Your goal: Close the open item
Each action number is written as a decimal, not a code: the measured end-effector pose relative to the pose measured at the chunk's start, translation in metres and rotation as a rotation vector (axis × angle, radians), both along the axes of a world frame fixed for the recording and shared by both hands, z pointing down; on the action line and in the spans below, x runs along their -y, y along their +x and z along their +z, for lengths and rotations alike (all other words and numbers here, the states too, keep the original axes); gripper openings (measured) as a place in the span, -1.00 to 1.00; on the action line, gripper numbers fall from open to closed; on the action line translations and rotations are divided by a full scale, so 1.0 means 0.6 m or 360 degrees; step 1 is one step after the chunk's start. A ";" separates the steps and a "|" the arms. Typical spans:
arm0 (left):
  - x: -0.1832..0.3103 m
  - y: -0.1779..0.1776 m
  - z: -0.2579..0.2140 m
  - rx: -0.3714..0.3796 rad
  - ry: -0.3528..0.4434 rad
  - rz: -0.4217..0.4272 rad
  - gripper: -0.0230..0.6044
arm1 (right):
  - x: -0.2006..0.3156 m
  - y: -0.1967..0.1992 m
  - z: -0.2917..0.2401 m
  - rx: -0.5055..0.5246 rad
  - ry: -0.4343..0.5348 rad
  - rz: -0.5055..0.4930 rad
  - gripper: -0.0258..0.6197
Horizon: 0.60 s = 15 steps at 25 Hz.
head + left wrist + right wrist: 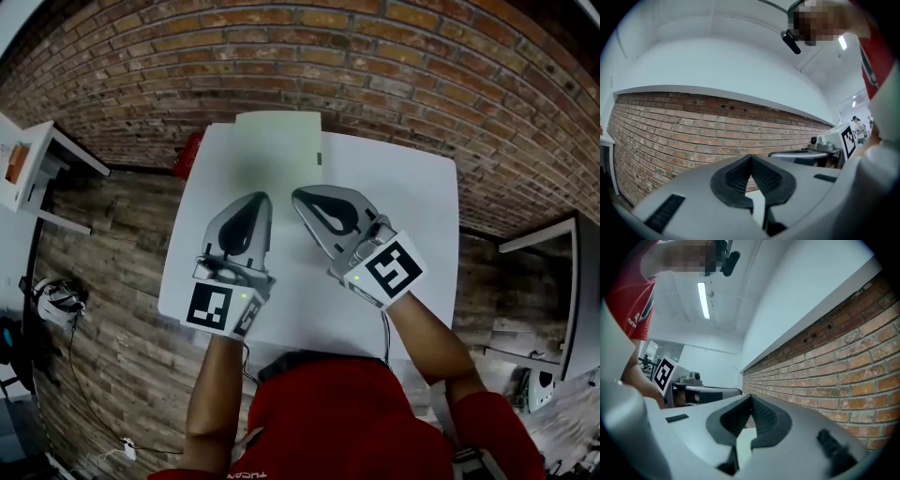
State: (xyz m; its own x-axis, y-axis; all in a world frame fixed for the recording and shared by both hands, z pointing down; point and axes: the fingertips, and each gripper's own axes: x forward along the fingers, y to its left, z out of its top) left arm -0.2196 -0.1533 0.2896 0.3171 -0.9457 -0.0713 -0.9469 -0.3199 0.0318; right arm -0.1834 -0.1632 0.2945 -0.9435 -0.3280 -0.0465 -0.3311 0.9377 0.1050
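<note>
A pale, flat rectangular item [277, 141] lies at the far edge of the white table [412, 197]; it looks closed, lying flat. My left gripper [263, 198] and right gripper [297, 195] hover side by side over the table's middle, short of the item, both pointing toward the brick wall. Each is shut with nothing between its pads. In the left gripper view the jaws [751, 157] meet tip to tip against the wall, with the right gripper [834, 146] beside them. The right gripper view shows the same closed jaws [751, 397] and the left gripper [696, 386]. Neither gripper view shows the item.
A brick wall [375, 66] runs behind the table. A red object [190, 155] sits by the table's far left corner. A white shelf unit [37, 169] stands at the left, another white stand [562, 281] at the right. Cables [66, 309] lie on the wooden floor.
</note>
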 end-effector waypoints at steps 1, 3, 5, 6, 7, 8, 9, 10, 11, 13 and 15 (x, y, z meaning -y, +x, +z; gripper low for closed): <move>-0.004 0.003 -0.003 0.0002 0.0004 0.0005 -0.89 | -0.006 0.001 -0.002 0.0000 0.0005 -0.0003 -0.82; -0.011 0.008 -0.008 0.0004 0.0013 0.0015 -0.88 | -0.016 0.003 -0.007 0.0002 0.0011 -0.0009 -0.82; -0.018 0.013 -0.011 0.0003 0.0021 0.0023 -0.89 | -0.024 0.007 -0.010 0.0005 0.0009 -0.0011 -0.83; -0.021 0.015 -0.012 0.0005 0.0024 0.0026 -0.89 | -0.027 0.009 -0.011 0.0007 0.0008 -0.0010 -0.83; -0.023 0.016 -0.013 0.0010 0.0024 0.0029 -0.89 | -0.030 0.011 -0.013 0.0009 0.0007 -0.0009 -0.82; -0.026 0.018 -0.013 0.0014 0.0023 0.0031 -0.89 | -0.032 0.013 -0.014 0.0009 0.0008 -0.0007 -0.83; -0.028 0.019 -0.014 0.0017 0.0022 0.0032 -0.89 | -0.035 0.015 -0.014 0.0007 0.0009 -0.0004 -0.83; -0.031 0.021 -0.015 0.0020 0.0023 0.0032 -0.89 | -0.038 0.017 -0.013 0.0005 0.0010 -0.0002 -0.83; -0.034 0.023 -0.015 0.0025 0.0026 0.0034 -0.89 | -0.041 0.020 -0.012 0.0003 0.0009 -0.0001 -0.83; -0.040 0.028 -0.015 0.0037 0.0030 0.0036 -0.89 | -0.046 0.025 -0.010 0.0000 0.0006 -0.0002 -0.82; -0.045 0.031 -0.015 0.0048 0.0034 0.0035 -0.89 | -0.052 0.028 -0.008 -0.0006 0.0002 -0.0004 -0.83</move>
State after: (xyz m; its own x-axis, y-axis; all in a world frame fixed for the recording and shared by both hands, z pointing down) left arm -0.2009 -0.1262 0.2805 0.3403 -0.9368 -0.0816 -0.9400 -0.3411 -0.0036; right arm -0.1665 -0.1323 0.2897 -0.9446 -0.3254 -0.0434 -0.3283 0.9385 0.1071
